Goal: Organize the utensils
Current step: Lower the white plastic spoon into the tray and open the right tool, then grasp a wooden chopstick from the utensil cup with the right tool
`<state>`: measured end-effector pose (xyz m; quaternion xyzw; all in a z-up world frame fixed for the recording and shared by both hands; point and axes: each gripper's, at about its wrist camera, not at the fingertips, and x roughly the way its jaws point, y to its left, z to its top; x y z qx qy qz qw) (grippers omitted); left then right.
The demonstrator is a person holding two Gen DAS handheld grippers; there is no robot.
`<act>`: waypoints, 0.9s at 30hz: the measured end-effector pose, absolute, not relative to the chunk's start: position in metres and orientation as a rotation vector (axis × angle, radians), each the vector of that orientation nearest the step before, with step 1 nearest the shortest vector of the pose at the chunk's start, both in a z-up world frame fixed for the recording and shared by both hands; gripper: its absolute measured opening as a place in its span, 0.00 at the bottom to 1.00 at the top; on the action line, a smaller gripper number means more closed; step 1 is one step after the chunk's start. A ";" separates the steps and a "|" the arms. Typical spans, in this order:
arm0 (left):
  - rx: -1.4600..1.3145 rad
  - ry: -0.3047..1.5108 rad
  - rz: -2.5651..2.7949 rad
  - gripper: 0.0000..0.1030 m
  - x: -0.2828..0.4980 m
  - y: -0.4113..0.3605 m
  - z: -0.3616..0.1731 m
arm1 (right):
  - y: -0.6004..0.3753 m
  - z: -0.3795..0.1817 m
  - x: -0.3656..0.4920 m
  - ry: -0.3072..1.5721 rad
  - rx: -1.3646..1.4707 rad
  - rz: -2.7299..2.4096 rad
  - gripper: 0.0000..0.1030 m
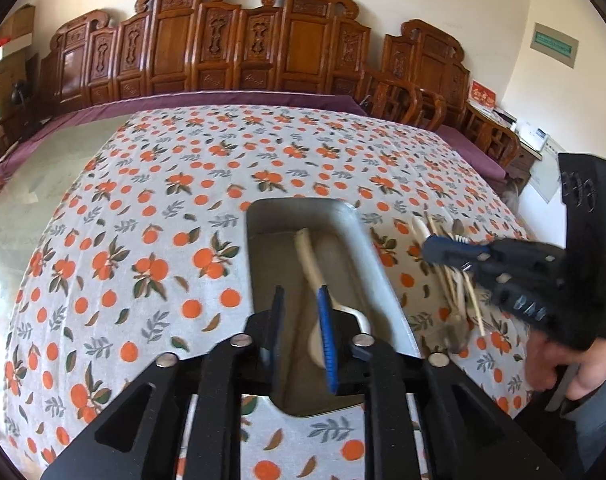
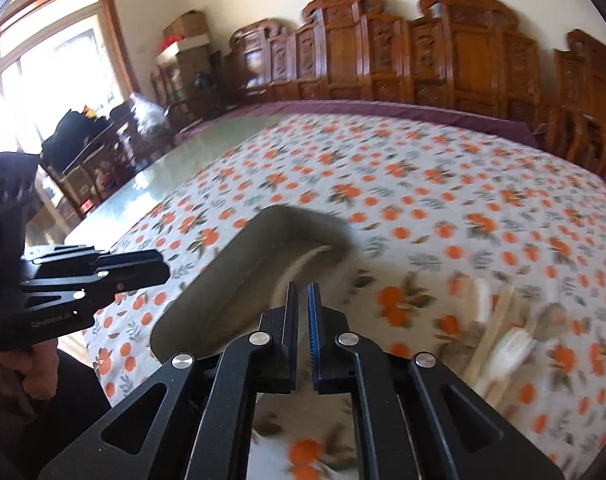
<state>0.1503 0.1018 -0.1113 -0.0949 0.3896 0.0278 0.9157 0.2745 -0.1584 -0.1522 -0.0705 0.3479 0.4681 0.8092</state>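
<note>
A metal tray lies on the orange-print tablecloth and holds a cream spoon. My left gripper hovers over the tray's near end, jaws a little apart, empty. My right gripper is to the tray's right, above a pile of loose utensils: chopsticks, spoons and a fork. In the right wrist view the right gripper has its jaws nearly together with nothing between them. The tray lies ahead and left, and the blurred utensil pile lies to the right. The left gripper shows at left.
The tablecloth covers a large table with a purple border. Carved wooden chairs line the far wall. A bare glass tabletop strip lies to the left. My hands show at the frame edges.
</note>
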 end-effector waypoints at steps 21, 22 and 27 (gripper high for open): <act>-0.124 0.799 -0.058 0.61 0.169 0.020 -0.118 | -0.265 -0.205 0.317 0.842 -0.110 0.698 0.22; -0.125 0.801 -0.060 0.61 0.169 0.019 -0.119 | -0.263 -0.209 0.317 0.855 -0.109 0.696 0.22; -0.123 0.805 -0.066 0.61 0.169 0.013 -0.122 | -0.256 -0.227 0.316 0.908 -0.126 0.663 0.22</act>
